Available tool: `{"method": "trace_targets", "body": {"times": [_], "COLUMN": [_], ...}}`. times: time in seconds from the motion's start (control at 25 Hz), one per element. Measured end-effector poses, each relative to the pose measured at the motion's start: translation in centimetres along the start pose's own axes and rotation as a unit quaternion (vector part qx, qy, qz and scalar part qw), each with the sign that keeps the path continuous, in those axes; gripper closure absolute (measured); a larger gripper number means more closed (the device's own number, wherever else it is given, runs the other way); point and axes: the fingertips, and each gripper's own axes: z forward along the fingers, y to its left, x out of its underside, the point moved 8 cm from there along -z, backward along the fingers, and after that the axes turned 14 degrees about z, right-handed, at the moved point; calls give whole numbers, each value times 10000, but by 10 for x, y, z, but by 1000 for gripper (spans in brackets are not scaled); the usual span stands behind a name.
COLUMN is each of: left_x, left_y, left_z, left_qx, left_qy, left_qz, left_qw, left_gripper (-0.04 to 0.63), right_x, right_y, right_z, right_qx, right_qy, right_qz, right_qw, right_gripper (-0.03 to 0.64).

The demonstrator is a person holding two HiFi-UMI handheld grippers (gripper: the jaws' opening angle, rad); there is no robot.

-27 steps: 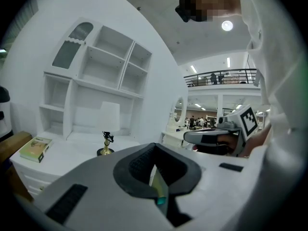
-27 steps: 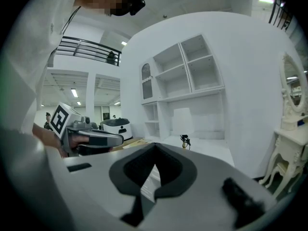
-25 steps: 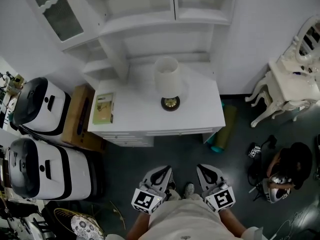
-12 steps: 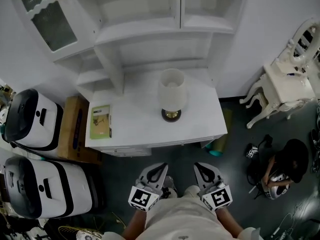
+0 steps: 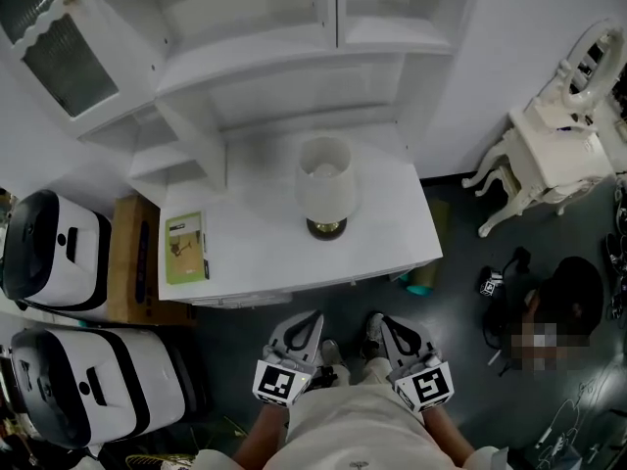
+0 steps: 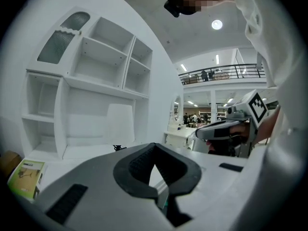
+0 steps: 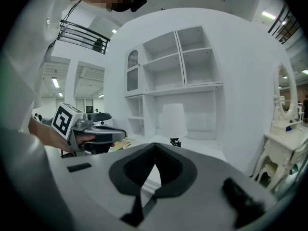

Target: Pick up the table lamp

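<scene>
The white desk (image 5: 245, 253) holds the table lamp (image 5: 324, 182) well ahead, so I'd part my left gripper (image 5: 310, 319) and right gripper (image 5: 376, 321), both closed and empty, before reaching its stem.

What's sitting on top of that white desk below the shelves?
A table lamp stands near the middle of the desk; a green booklet lies at its left end. The lamp's shade covers its stem from above.

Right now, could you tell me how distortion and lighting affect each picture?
Head view: evenly lit and sharp. Left gripper view: fisheye bending, dark corners, the lamp pale against the white shelves. Right gripper view: same bending, lamp clearer.
</scene>
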Motion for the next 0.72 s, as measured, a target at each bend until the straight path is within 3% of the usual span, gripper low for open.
{"method": "trace_targets", "body": {"times": [0.72], "left_x": [-34], "left_y": [-19], "left_z": [99], "left_qx": [-430], "left_qy": [129], "left_qz": [-234], "left_qw": [9987], "left_gripper": [588], "right_x": [-46], "right_y": [-101], "right_z": [44], "right_qx": [-870], "right_qy": [-210], "right_qz": [-262], "right_qw": [9956], "right_gripper": [604]}}
